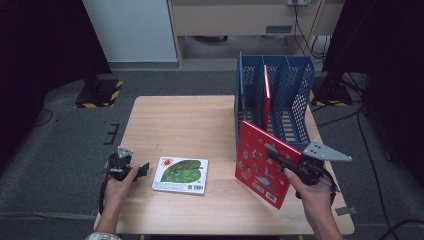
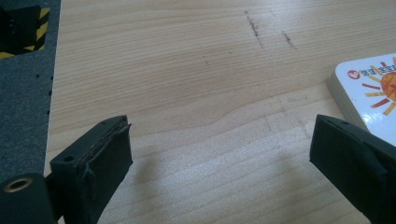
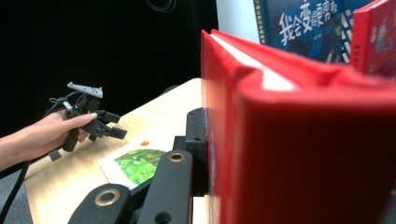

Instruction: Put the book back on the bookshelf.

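A large red picture book [image 1: 260, 162] is lifted off the table and tilted, just in front of the blue rack [image 1: 250, 100]. My right gripper [image 1: 274, 152] is shut on its right edge. In the right gripper view the red book [image 3: 299, 140] stands close up, with one black finger [image 3: 195, 140] pressed on its cover. My left gripper [image 1: 142, 169] rests at the table's left edge, open; its jaws [image 2: 219, 154] stand wide apart over bare wood. A white book with a green leaf [image 1: 180, 174] lies flat just to its right; its corner [image 2: 369, 93] lies by the right jaw.
The blue mesh rack has several slots, and a thin red book [image 1: 266, 97] stands upright in the middle one. A blue-covered book [image 3: 303, 23] and another red one [image 3: 373, 32] show behind the held book. The wooden table [image 1: 180, 125] is bare between the rack and the left edge.
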Tool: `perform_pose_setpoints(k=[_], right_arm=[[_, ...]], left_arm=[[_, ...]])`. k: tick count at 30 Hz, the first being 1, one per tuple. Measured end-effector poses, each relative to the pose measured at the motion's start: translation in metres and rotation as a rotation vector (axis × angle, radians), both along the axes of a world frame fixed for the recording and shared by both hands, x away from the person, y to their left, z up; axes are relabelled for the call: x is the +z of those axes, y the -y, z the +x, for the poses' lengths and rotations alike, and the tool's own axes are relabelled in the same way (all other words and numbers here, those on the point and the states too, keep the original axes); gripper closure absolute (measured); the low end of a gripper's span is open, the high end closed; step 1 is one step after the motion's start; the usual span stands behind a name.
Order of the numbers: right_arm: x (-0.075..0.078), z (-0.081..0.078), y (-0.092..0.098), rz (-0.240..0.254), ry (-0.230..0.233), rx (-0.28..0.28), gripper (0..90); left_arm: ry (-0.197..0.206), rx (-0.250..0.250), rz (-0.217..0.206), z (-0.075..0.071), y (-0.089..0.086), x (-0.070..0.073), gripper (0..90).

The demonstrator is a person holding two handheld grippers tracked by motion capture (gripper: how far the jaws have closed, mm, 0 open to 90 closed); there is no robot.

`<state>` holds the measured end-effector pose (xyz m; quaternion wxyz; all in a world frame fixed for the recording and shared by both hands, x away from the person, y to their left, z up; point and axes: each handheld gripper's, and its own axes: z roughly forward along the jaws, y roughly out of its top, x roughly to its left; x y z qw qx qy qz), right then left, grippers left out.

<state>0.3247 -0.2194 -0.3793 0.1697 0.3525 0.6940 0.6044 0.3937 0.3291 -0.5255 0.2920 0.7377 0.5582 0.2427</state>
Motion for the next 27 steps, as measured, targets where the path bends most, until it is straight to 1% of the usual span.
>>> perform_pose_setpoints(k=[3,8,9,10,13,15,16,17,18,20,21,22,27], right_arm=[[0.003,-0.002,0.005,0.007,0.0,-0.011,79.8],[0.01,-0.004,0.007,0.005,0.003,-0.02,79.7],[0.015,-0.004,0.008,0.008,0.006,-0.021,79.7],[0.015,-0.004,0.008,0.008,0.006,-0.021,79.7],[0.026,-0.003,0.01,0.014,0.011,-0.035,79.8],[0.028,-0.002,0.011,0.014,0.012,-0.04,79.8],[0.035,0.003,0.013,0.012,0.016,-0.053,79.7],[0.035,0.003,0.013,0.012,0.016,-0.053,79.7],[0.042,0.007,0.015,0.013,0.015,-0.064,79.8],[0.047,0.01,0.018,0.017,0.017,-0.073,79.8],[0.047,0.01,0.018,0.017,0.017,-0.073,79.8],[0.052,0.015,0.021,0.022,0.017,-0.087,79.8],[0.061,0.021,0.027,0.015,0.025,-0.116,79.8]], left_arm=[[-0.008,0.01,0.003,0.0,-0.001,-0.001,4.5],[-0.017,0.005,0.005,0.0,0.0,-0.002,4.5],[-0.016,0.003,0.005,0.0,0.0,-0.002,4.5],[-0.016,0.003,0.005,0.0,0.0,-0.002,4.5],[-0.023,0.007,0.009,0.0,0.0,-0.003,4.4],[-0.025,0.008,0.012,0.0,0.0,-0.003,4.4],[-0.029,0.006,0.018,0.0,0.001,-0.003,4.4],[-0.029,0.006,0.018,0.0,0.001,-0.003,4.4],[-0.031,0.003,0.02,0.0,0.002,-0.004,4.4],[-0.032,0.0,0.022,0.001,0.002,-0.005,4.2],[-0.032,0.0,0.022,0.001,0.002,-0.005,4.1],[-0.035,0.0,0.022,0.001,0.003,-0.005,4.1],[-0.038,0.004,0.019,0.001,0.002,-0.006,3.7]])
